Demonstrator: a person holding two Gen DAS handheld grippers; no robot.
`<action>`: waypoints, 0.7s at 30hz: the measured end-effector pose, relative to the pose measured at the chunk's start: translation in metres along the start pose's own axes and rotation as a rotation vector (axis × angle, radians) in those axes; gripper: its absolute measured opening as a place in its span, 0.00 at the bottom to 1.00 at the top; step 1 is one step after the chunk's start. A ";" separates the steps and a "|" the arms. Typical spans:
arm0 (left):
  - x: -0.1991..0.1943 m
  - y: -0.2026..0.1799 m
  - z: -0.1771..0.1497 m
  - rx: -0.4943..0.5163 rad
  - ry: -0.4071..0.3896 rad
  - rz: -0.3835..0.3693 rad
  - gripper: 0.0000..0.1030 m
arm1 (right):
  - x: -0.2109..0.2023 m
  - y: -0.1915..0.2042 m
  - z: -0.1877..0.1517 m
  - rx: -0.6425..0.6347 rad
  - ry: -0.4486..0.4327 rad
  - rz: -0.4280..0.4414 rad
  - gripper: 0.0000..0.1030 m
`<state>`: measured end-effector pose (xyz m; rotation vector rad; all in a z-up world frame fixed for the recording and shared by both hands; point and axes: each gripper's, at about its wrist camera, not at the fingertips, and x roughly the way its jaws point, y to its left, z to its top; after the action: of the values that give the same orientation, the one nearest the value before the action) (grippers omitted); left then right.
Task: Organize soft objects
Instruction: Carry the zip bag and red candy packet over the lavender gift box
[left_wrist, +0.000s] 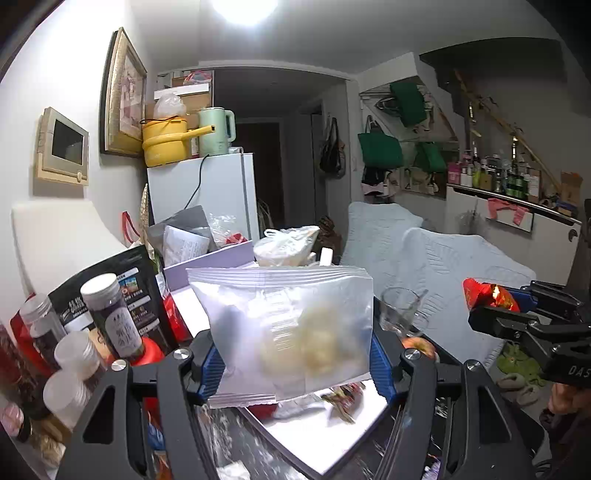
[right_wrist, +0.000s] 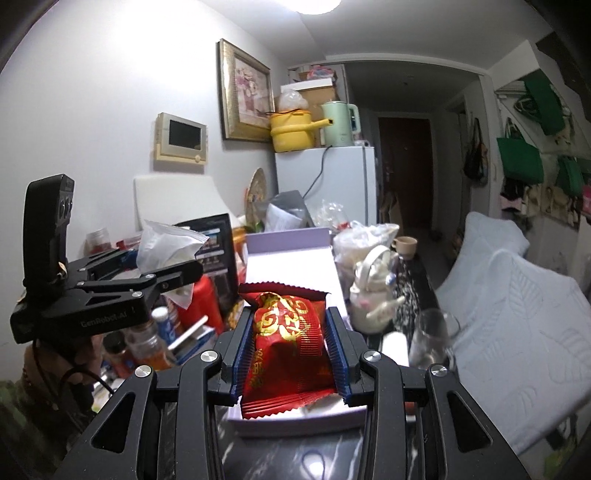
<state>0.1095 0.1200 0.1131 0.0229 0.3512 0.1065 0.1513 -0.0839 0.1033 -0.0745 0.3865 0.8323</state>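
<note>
The left gripper (left_wrist: 297, 354) is clenched on a translucent frosted plastic pouch (left_wrist: 291, 332) with pale lumps inside, its blue-ribbed fingers (left_wrist: 212, 363) pressing both side edges and holding the pouch upright above the bench (left_wrist: 332, 435). The right gripper (right_wrist: 289, 350) is partly closed and grasps a red foil snack packet with gold lettering (right_wrist: 286, 343), held over an open lilac cardboard box (right_wrist: 291, 254).

Just beside the right gripper stands a clear drinking glass (right_wrist: 436, 339), with a white ceramic teapot (right_wrist: 369, 295) behind it. Capped jars (left_wrist: 110, 314) and a black printed package (left_wrist: 110, 280) crowd the bench on the left.

The left wrist view shows the right gripper (left_wrist: 491, 299) from the side, off to the right, its red packet poking out. The right wrist view shows the left gripper (right_wrist: 173, 273) with the pouch's sealed top edge rising clear of its fingers.
</note>
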 end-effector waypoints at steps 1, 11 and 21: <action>0.007 0.003 0.002 -0.001 0.002 0.007 0.63 | 0.005 -0.002 0.003 -0.002 -0.002 0.002 0.36; 0.061 0.020 0.006 -0.002 0.049 0.042 0.63 | 0.060 -0.015 0.031 -0.028 0.003 0.026 0.36; 0.122 0.024 -0.011 0.007 0.150 0.043 0.63 | 0.117 -0.028 0.037 -0.025 0.047 0.034 0.36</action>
<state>0.2175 0.1570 0.0624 0.0299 0.5014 0.1495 0.2540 -0.0123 0.0932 -0.1112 0.4231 0.8700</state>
